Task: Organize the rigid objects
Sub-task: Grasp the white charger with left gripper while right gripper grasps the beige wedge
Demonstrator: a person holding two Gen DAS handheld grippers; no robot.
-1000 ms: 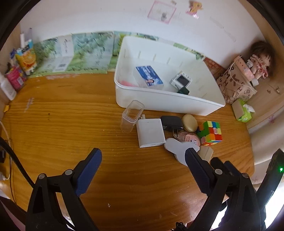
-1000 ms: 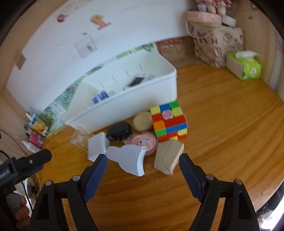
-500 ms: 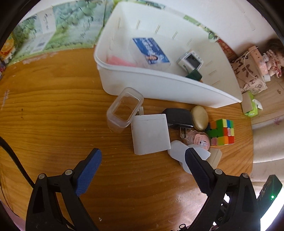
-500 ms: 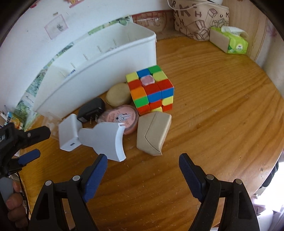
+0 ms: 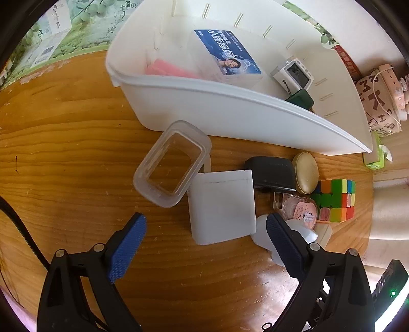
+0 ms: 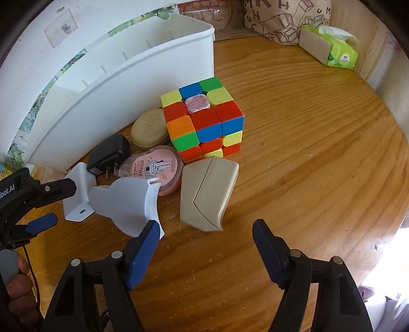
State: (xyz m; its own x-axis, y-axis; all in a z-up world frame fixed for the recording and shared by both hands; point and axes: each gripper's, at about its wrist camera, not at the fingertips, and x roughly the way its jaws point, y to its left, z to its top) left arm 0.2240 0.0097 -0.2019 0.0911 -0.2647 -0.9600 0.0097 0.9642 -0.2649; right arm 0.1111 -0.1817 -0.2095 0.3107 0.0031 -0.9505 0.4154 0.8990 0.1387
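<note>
A white bin on the wooden table holds a blue-labelled box, a pink item and a small screen device. In front lie a clear tub, a white block, a black charger, a tan oval case, a pink tape case, a colour cube, a beige wedge box and a grey-white curved piece. My left gripper is open just short of the white block. My right gripper is open just short of the beige box.
A green tissue pack and a printed paper bag stand at the back right by the wall. Green printed packaging leans at the back left. Bare table lies right of the cube.
Both grippers have moved forward and down toward the cluster of objects. The white block and the beige box now sit close before the open fingers. No object has moved.
</note>
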